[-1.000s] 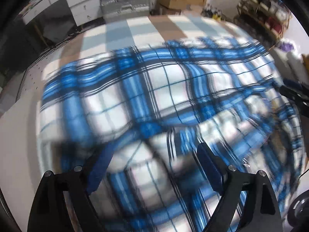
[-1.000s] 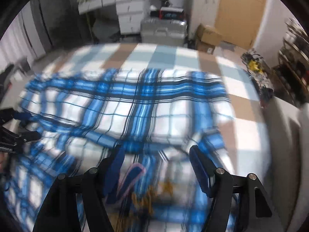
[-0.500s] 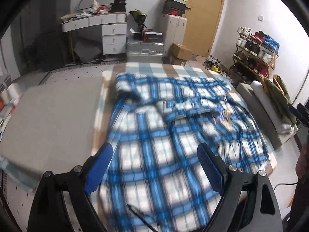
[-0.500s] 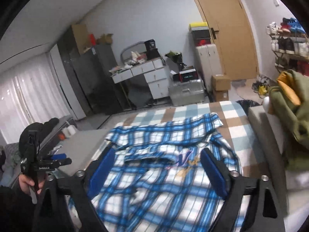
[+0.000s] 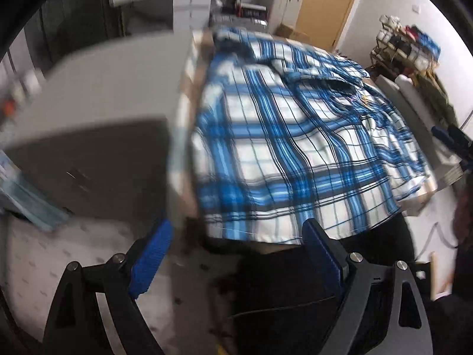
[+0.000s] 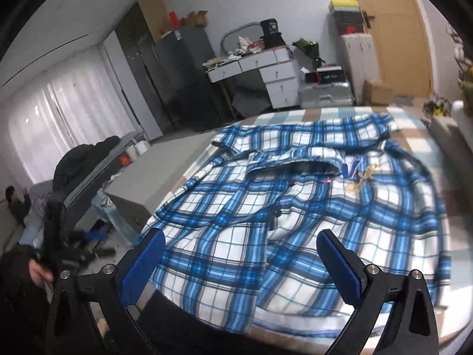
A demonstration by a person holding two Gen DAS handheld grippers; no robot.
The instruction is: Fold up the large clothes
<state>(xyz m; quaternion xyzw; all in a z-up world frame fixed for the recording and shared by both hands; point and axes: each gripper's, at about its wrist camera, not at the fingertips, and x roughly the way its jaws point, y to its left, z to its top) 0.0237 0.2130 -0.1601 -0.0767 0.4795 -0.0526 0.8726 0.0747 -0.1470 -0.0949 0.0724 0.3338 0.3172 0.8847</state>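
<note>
Right wrist view, bottom of frame: right gripper (image 6: 241,261) spread wide, blue pads well apart, nothing between them; last part of the opening looks done. Hem of the plaid shirt (image 6: 295,207) just beyond and slightly below the fingertips, filling centre and right of frame. Not touching.

Left wrist view, bottom of frame: left gripper (image 5: 236,254) also wide apart, empty. Dark floor and a dark trouser leg behind the pads; near edge of the plaid shirt (image 5: 280,148) just above the right-hand pad, centre to right of frame. Frame blurred on its left side, so exact gap to the cloth not readable.

Shirt spread flat on the checked bed cover (image 6: 419,124), front up. Long axis runs from hem at bottom of frame to collar (image 6: 292,165) in upper centre, so roughly along the line both tongs point. Sleeves thrown out sideways near the far end. Gold emblem (image 6: 359,180) on the chest right of the collar.

Judgement: right gripper squarer to the hem and apparently nearer; left one sits off the shirt's left corner. Next fold likely starts from the near hem or a side edge, each hand on its own side.

Far: left gripper and its hand (image 6: 38,272) at lower left of the right view; white desk (image 6: 257,65), wooden door (image 6: 393,29) upper right.
</note>
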